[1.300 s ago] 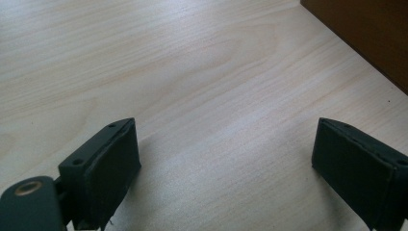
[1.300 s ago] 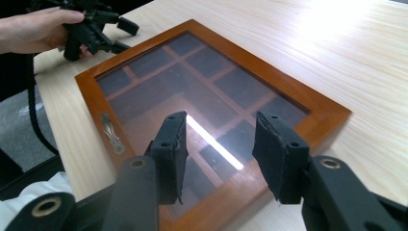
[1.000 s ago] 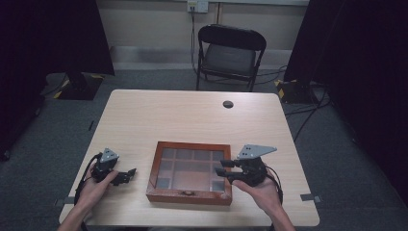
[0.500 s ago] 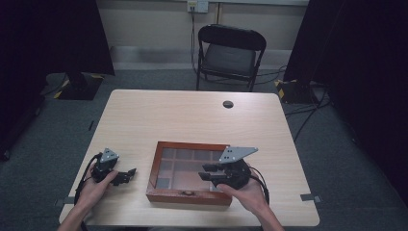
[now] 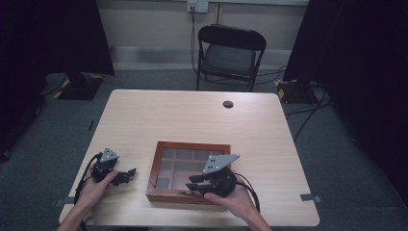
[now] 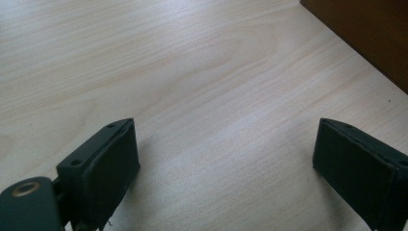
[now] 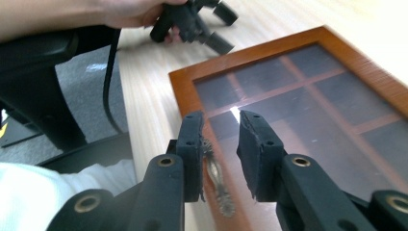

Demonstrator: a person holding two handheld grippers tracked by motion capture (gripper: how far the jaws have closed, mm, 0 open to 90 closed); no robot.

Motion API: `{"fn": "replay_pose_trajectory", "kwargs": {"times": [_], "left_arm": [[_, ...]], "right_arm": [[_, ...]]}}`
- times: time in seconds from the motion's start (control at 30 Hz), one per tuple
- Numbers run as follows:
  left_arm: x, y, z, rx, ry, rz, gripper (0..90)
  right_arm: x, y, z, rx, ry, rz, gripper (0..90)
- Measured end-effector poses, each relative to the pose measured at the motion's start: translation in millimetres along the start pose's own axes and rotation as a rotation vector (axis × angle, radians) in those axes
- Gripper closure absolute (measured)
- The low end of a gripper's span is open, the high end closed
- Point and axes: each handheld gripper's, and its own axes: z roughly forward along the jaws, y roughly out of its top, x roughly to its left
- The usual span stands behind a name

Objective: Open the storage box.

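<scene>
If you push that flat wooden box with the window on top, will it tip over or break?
The wooden box looks low and wide, so it would probably slide, not tip. Its stiff frame likely won't bend. The glass-like lid might crack if knocked hard. It looks fairly heavy for its size.

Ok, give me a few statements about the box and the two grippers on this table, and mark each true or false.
1. The wooden box has a glass lid with compartments visible beneath. True.
2. The left gripper holds the box. False: it rests on the bare table, jaws wide apart with nothing between them.
3. The right gripper sits over the box's front edge, by the metal latch. True; its jaws have just been closing.
4. The box lid stands open. False: it lies flat, closed.
5. A folding chair stands beyond the table. True.
</scene>
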Motion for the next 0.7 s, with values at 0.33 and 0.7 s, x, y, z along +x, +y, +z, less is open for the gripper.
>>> {"fn": "replay_pose_trajectory", "kwargs": {"times": [0.33, 0.7], "left_arm": [[0.0, 0.0, 0.1, 0.0, 0.0, 0.0, 7.8], [-0.1, 0.1, 0.2, 0.0, 0.0, -0.002, 7.7]], "right_arm": [[3.5, -10.4, 18.9, 0.058, 0.038, -0.008, 75.7], [-7.5, -18.6, 29.3, 0.089, 0.045, -0.007, 78.0]]}}
